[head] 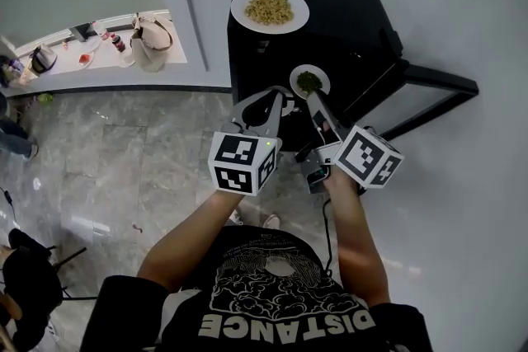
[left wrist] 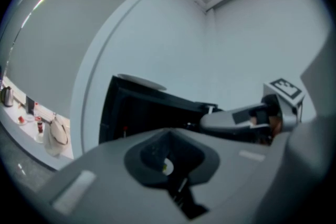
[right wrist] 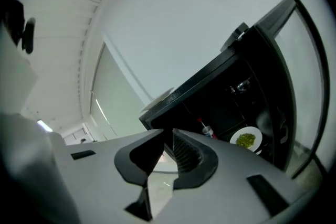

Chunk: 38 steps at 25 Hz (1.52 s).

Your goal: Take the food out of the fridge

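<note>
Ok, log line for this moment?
fridge: door open | greens plate: inside fridge | noodle plate: on fridge top | right gripper: jaws slightly apart, empty

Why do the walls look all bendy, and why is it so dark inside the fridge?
Left and right gripper views: wide-angle lenses bend straight wall edges into curves. Left gripper view: the left tongs look blurry. Head view: the fridge is black and shadowed, so inside only the white plate of greens shows.

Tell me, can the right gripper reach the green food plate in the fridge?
Probably yes: the door stands open, the right gripper hovers close to the plate, and nothing shows between them.
</note>
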Each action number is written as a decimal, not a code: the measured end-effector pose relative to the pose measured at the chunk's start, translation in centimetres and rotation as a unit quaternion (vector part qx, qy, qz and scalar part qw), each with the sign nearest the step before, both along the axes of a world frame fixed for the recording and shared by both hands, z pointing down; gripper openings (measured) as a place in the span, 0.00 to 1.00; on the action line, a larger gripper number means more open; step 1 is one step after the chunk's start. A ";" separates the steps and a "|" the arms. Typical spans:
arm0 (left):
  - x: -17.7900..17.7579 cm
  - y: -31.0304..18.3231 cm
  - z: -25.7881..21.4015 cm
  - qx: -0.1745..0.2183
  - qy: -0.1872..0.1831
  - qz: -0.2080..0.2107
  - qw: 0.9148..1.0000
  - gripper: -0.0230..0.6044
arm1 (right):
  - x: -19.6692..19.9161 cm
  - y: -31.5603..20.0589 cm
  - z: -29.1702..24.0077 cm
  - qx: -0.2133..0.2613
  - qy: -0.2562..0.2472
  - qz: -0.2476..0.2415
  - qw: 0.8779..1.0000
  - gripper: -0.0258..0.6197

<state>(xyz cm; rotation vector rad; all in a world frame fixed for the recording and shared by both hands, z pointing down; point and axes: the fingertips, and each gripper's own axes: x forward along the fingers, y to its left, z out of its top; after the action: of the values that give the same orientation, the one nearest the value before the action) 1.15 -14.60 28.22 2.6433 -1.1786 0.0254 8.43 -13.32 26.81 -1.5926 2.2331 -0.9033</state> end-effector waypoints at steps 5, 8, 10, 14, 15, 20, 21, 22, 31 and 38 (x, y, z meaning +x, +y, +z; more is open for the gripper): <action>2.1 2.0 1.0 -0.005 -0.030 0.004 1.000 0.04 | 0.3 2.2 1.7 0.006 0.147 -0.016 0.989 0.08; 3.5 3.3 1.7 -0.007 -0.040 0.010 0.999 0.04 | 0.4 3.3 2.8 0.006 0.210 -0.028 0.977 0.08; 4.2 3.9 2.1 -0.009 -0.044 0.012 0.999 0.04 | 0.6 3.8 3.4 0.005 0.223 -0.032 0.974 0.08; 5.0 4.6 2.7 -0.015 -0.042 0.008 0.999 0.04 | 1.1 4.6 3.9 0.002 0.220 -0.038 0.975 0.08; 5.2 4.7 2.7 -0.014 -0.040 0.008 0.999 0.04 | 1.3 4.7 3.9 0.002 0.219 -0.038 0.975 0.08; 6.1 5.0 3.0 -0.011 -0.031 0.002 0.999 0.04 | 2.7 5.2 4.9 -0.003 0.198 -0.034 0.980 0.08; 6.3 5.0 3.2 -0.012 -0.032 0.002 0.999 0.04 | 3.0 5.3 5.3 -0.005 0.192 -0.033 0.981 0.08; 6.6 5.0 3.5 -0.013 -0.034 0.002 0.999 0.04 | 3.4 5.4 5.7 -0.007 0.185 -0.032 0.982 0.08; 8.6 4.5 6.1 -0.022 -0.040 0.015 0.999 0.04 | 6.5 4.6 10.8 -0.051 0.067 -0.011 0.996 0.08; 9.7 1.2 8.7 -0.028 -0.044 0.039 0.998 0.04 | 8.9 0.3 16.3 -0.089 -0.026 0.043 0.995 0.08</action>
<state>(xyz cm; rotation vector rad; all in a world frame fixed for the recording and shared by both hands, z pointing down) 10.83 -13.44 36.95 2.6611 -1.0832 0.1870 17.33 -13.03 43.07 -1.7059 2.0822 -1.1335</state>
